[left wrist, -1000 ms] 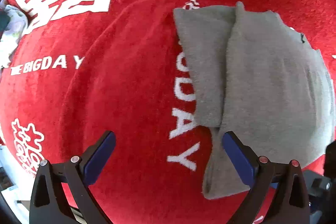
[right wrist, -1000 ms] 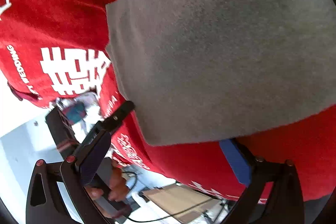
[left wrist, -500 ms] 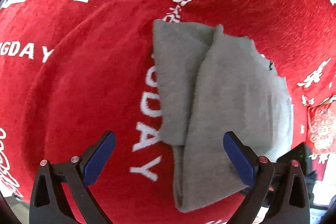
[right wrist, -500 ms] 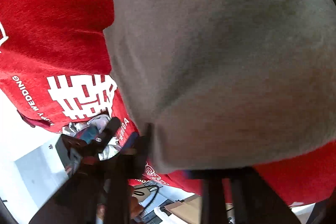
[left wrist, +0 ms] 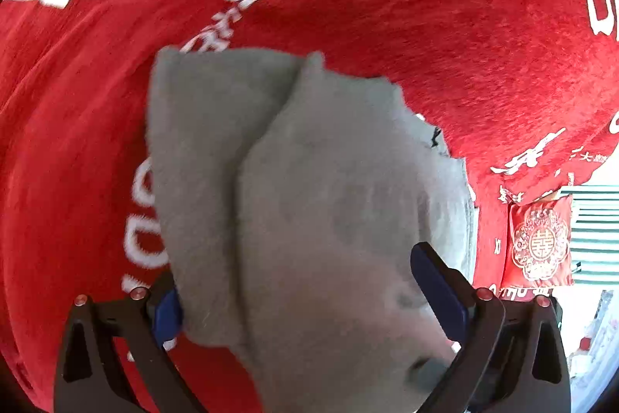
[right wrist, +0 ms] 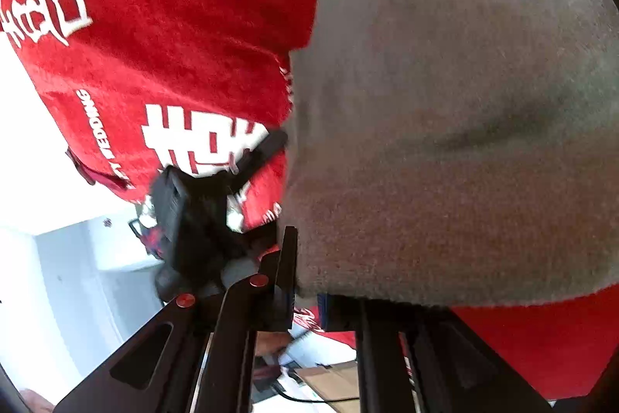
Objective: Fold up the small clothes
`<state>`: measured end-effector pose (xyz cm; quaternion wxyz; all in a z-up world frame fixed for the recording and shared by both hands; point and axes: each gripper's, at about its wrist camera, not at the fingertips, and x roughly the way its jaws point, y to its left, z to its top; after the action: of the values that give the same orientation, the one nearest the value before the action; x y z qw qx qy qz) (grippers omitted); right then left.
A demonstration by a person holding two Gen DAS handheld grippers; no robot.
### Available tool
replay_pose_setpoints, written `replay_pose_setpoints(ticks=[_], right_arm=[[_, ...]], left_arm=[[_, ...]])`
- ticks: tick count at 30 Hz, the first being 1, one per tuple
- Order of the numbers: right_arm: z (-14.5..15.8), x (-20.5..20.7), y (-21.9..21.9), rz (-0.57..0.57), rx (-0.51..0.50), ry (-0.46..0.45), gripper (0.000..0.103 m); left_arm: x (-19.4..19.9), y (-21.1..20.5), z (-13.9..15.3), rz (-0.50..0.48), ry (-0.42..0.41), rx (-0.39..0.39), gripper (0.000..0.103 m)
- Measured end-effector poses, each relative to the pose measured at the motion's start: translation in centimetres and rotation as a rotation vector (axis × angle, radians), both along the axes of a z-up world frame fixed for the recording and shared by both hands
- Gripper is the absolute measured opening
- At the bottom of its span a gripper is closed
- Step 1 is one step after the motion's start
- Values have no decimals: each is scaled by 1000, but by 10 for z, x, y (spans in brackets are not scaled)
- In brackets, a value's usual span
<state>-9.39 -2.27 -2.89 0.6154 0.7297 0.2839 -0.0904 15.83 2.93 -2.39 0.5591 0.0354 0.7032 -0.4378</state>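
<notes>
Two grippers at the near edge of a half-folded grey cloth

We have the cloth [left wrist: 309, 180] lying on the red blanket [left wrist: 425, 6], one flap already over the other. Our left gripper [left wrist: 305, 293] stands wide, its fingers straddling the near hem; our right gripper [right wrist: 305, 300] has pinched in narrow on the cloth's corner. If the left closes on one layer only, we judge the fold may slide apart when lifted.
</notes>
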Motion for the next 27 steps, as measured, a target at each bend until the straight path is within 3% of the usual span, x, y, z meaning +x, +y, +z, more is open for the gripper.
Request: replay_pose_setpoints(ticks=[2, 7, 9, 10, 15, 16, 17, 18, 19, 23, 25, 27], right_arm=[[-5, 3, 8, 64, -19, 51, 9], [-15, -4, 28, 268, -31, 203, 18], [-12, -9, 28, 324, -37, 220, 40], [-5, -16, 25, 337, -65, 227, 55], [28, -39, -20, 298, -233, 280, 57], [30, -41, -28, 280, -265, 297, 56], [33, -41, -38, 261, -305, 320, 46], [35, -43, -47, 249, -344, 337, 20], [34, -42, -57, 237, -377, 359, 6], [12, -23, -81, 241, -414, 438, 3], [-10, -12, -77, 297, -392, 464, 2], [-13, -10, -73, 303, -408, 456, 2]], left_arm=[[-7, -10, 3, -42, -54, 23, 74], [-19, -17, -3, -118, -166, 91, 73], [-20, -16, -7, -131, -196, 123, 73], [-21, -16, -10, -131, -200, 138, 73], [-22, -19, -13, -150, -217, 156, 73], [-24, -22, -13, -156, -238, 162, 66], [-29, -28, -13, -163, -271, 174, 39], [-32, -31, -11, -171, -322, 190, 30], [-32, -31, -8, -168, -333, 179, 19], [-35, -32, 6, -174, -341, 139, 15], [-34, -28, 17, -167, -323, 107, 15], [-36, -33, 35, -145, -296, 63, 15]])
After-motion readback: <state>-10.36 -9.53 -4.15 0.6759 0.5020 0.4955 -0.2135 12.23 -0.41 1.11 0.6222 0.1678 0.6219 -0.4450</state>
